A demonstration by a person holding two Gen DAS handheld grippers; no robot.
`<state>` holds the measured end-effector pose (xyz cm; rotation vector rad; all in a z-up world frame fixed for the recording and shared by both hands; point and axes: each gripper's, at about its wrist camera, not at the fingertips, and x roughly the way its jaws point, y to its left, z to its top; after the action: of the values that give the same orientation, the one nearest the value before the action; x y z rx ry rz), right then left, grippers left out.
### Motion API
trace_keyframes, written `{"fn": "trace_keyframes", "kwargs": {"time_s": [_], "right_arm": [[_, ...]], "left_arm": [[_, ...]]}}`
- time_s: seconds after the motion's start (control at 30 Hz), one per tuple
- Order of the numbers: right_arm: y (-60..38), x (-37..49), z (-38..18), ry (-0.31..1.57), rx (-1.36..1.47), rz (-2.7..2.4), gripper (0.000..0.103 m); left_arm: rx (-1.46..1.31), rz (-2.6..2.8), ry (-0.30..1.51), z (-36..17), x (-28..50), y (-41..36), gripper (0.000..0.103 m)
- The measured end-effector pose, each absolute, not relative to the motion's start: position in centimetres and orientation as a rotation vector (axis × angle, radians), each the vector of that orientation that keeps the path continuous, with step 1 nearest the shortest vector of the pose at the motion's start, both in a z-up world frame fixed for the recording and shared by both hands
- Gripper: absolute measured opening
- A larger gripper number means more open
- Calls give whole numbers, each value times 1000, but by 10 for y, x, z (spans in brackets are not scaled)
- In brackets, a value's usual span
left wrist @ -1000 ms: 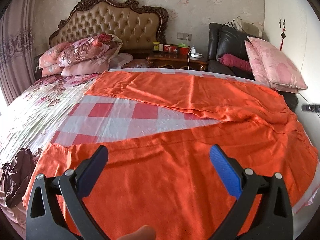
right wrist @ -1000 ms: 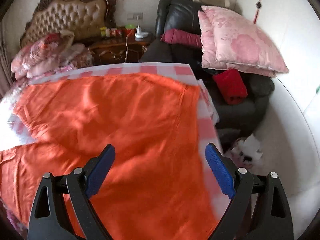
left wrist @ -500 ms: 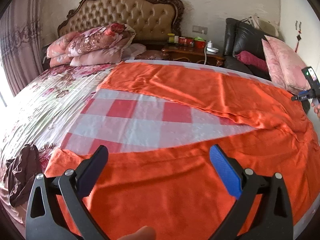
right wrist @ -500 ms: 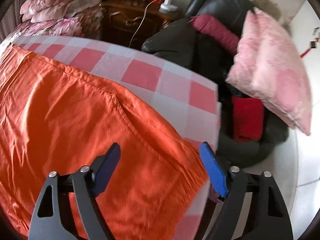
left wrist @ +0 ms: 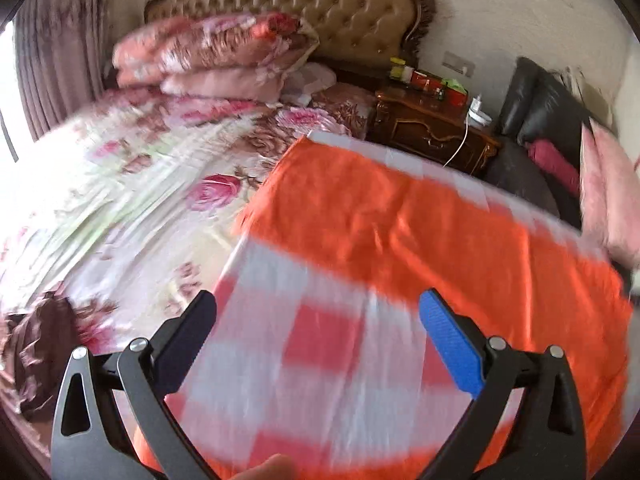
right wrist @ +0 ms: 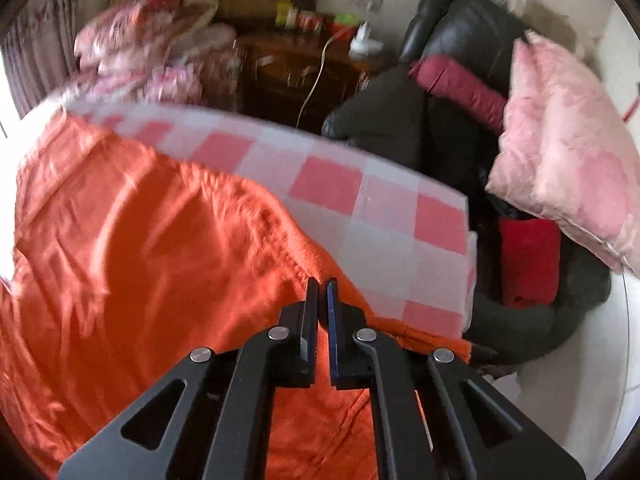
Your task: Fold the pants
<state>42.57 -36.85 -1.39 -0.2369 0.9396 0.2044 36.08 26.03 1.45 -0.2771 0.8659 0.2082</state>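
Bedroom, checked sheet (right wrist: 384, 216) over bed: orange pants (right wrist: 152, 248) spread lower left. Right gripper (right wrist: 322, 292) pinched on waist edge (apparently); left gripper (left wrist: 316, 320) agape, empty. Next: grab a leg hem.

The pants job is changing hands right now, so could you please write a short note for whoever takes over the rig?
Left claw: open, holding nothing, above the checked cloth between the two legs.
Right claw: shut on the pants at their edge near the bed's right side.
Pants: orange, spread flat across the checked cloth on the bed, legs apart.
Done: one grip taken; no fold shows yet.
Left: probably grip with the left claw too, bring one leg over the other, then fold lengthwise. Both views are blurred, so check the grip.
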Motion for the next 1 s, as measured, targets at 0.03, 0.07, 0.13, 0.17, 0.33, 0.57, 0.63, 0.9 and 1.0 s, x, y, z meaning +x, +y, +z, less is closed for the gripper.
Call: {"fn": "trace_keyframes", "kwargs": {"time_s": [0.03, 0.07, 0.13, 0.17, 0.33, 0.57, 0.63, 0.9, 1.0], "right_arm": [[-368, 418, -7, 914, -225, 215, 4], [-366, 410, -2, 894, -228, 217, 4], [-363, 402, 7, 870, -235, 219, 4], [-362, 396, 12, 857, -234, 223, 4], [-359, 370, 37, 796, -199, 247, 4], [-354, 321, 65, 717, -186, 286, 4], [-354, 304, 72, 696, -160, 310, 4], [-350, 249, 83, 646, -146, 349, 4], [-351, 236, 84, 642, -136, 349, 4]], "left_arm": [[-303, 205, 878, 16, 380, 271, 101], [-329, 208, 899, 17, 409, 286, 101], [-346, 234, 945, 15, 451, 306, 90], [-388, 225, 986, 12, 477, 317, 77], [-575, 173, 1112, -7, 556, 345, 66], [-648, 306, 1220, -32, 608, 355, 57], [-672, 332, 1243, -36, 613, 355, 56], [-689, 393, 1298, -40, 627, 355, 56], [-617, 412, 1327, -40, 632, 349, 35]]}}
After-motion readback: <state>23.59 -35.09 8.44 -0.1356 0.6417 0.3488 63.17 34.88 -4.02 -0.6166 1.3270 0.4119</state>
